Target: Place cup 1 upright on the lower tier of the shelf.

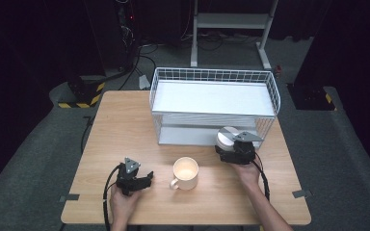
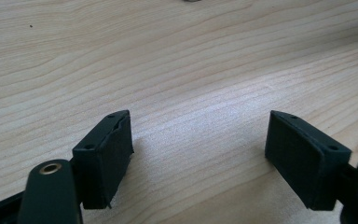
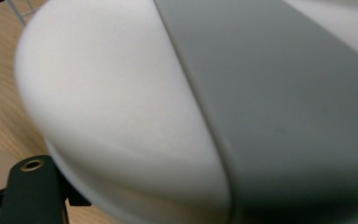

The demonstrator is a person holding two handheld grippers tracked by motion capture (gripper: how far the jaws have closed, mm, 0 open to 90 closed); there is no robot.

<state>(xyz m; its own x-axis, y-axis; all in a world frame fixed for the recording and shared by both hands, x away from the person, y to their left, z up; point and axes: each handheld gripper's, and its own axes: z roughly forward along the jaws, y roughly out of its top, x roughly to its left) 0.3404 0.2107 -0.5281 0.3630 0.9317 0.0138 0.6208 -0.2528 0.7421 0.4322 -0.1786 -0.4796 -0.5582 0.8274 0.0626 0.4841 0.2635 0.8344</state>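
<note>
A round white and grey bowl (image 1: pixel 226 136) hangs just in front of the right end of the white wire rack's (image 1: pixel 213 73) lower shelf. My right gripper (image 1: pixel 232 144) is shut on it from the near side. In the right gripper view the bowl (image 3: pixel 121 102) looms very close, white on the left and grey on the right, and hides all but the base of one jaw. My left gripper (image 1: pixel 148 179) rests low over the wooden table (image 1: pixel 120 125) at the near left, pointing toward a cream mug (image 1: pixel 185 173). Its jaws stand open (image 2: pixel 198 149) over bare wood.
The two-shelf wire rack stands at the back of the table, both shelves bare. The upright cream mug stands between my two hands, handle toward the near left. Dark floor, cables and a white stand frame (image 1: pixel 231 21) lie beyond the table.
</note>
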